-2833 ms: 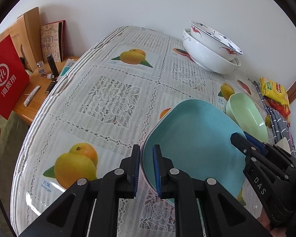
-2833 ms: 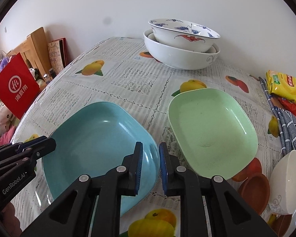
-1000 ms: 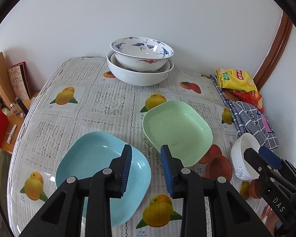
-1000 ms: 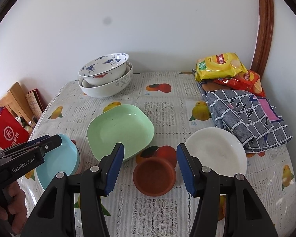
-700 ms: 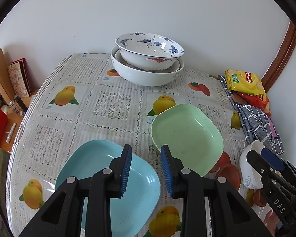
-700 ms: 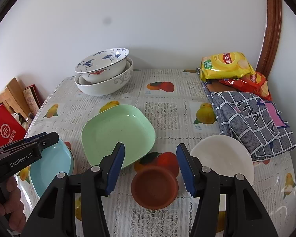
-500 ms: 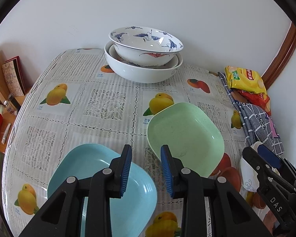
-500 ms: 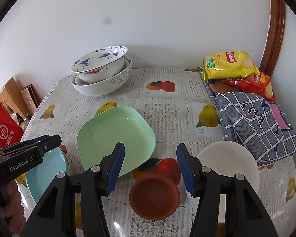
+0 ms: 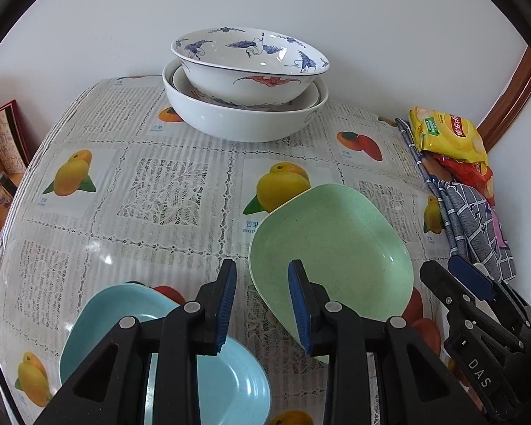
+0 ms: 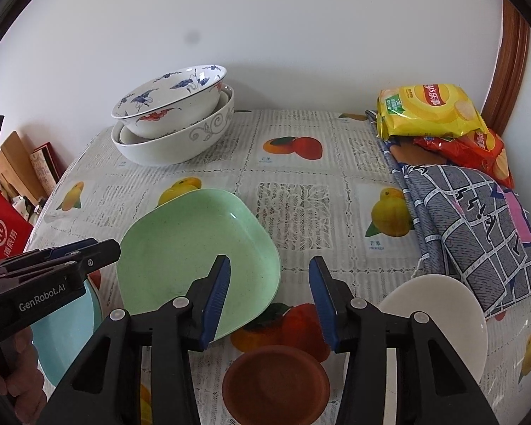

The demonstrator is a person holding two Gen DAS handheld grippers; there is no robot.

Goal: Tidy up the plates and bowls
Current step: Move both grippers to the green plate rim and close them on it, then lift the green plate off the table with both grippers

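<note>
A green square plate (image 9: 336,255) (image 10: 194,255) lies mid-table, with a blue square plate (image 9: 106,315) (image 10: 67,329) to its left. My left gripper (image 9: 262,304) hovers over the gap between them, open with a narrow gap and holding nothing. My right gripper (image 10: 270,297) hangs over the green plate's near right corner. Its jaws are closing and neither pad touches anything. Below it sit a small brown bowl (image 10: 276,382) and a white bowl (image 10: 439,315). Two large stacked bowls (image 9: 244,85) (image 10: 173,120), the upper one blue-patterned, stand at the back.
A checked cloth (image 10: 470,219) and yellow and red snack bags (image 10: 428,109) fill the right edge of the table (image 9: 159,191). A red bag (image 10: 0,237) and books stand on a low shelf off the table's left side. A wall runs behind.
Both grippers have come forward and lower, so the green plate looks bigger in both views. The right jaws have narrowed. The left jaws keep the same gap.
</note>
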